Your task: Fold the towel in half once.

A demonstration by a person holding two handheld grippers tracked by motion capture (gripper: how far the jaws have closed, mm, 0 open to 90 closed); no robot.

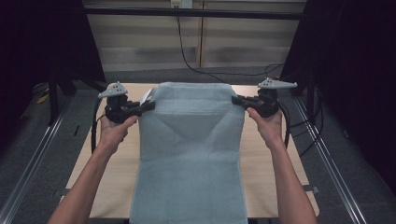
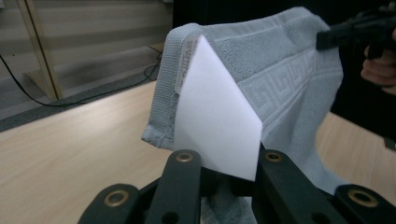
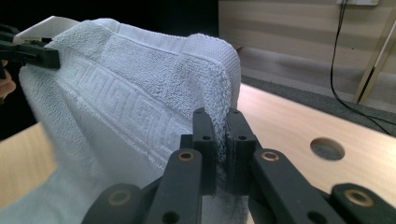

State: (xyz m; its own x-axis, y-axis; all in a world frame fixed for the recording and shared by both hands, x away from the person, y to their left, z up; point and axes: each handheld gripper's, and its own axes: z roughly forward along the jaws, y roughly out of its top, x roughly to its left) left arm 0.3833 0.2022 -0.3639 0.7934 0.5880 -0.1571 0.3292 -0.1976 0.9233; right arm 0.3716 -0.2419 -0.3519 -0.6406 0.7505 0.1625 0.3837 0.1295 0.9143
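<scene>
Towel (image 1: 191,140) hangs between both grippers, corners pinched in their fingers (image 3: 205,140).

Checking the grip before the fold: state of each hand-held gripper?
Left hand-held gripper: shut on the towel.
Right hand-held gripper: shut on the towel.

You can't read any text here: the woven tag (image 2: 183,63) on your towel (image 2: 280,79) edge bears lettering, but it's too blurred.
</scene>
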